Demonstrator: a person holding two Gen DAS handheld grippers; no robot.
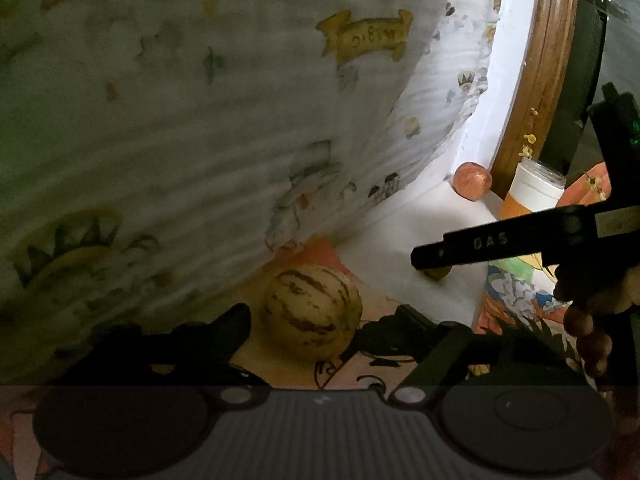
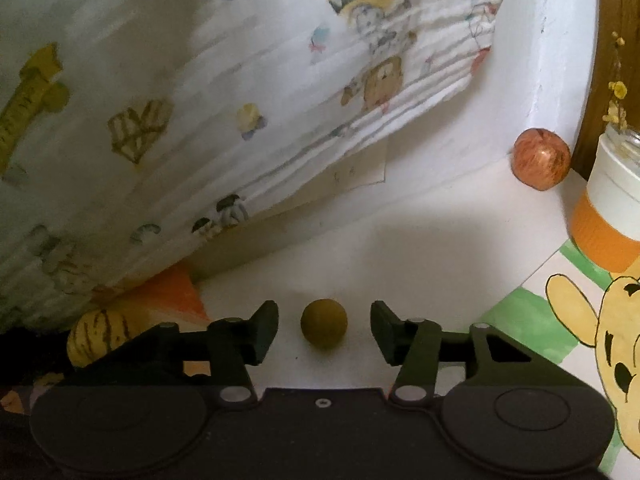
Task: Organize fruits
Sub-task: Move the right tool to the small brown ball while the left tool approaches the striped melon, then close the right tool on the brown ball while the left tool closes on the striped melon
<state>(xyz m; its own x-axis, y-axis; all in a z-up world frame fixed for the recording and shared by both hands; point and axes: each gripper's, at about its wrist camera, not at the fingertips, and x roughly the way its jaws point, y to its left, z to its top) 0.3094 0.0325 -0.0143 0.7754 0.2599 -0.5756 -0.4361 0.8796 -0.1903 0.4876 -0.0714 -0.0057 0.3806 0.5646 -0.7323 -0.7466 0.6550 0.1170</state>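
Observation:
In the left wrist view a yellow fruit with brown stripes (image 1: 312, 314) lies on a cartoon-printed mat, between the fingers of my open left gripper (image 1: 320, 330); no contact is visible. My right gripper (image 2: 324, 330) is open around a small round brown-yellow fruit (image 2: 324, 323) on the white surface, with gaps on both sides. A red apple (image 2: 541, 159) sits at the far wall corner and also shows in the left wrist view (image 1: 472, 181). The striped fruit (image 2: 100, 336) shows at the right wrist view's lower left. The right gripper's finger (image 1: 500, 242) shows in the left wrist view.
A printed white cloth (image 2: 200, 100) hangs over the left and back. A glass jar with an orange band (image 2: 608, 216) holds yellow flowers at the right, on a bear-print mat (image 2: 592, 320). A wooden frame (image 1: 532, 80) stands by the white wall.

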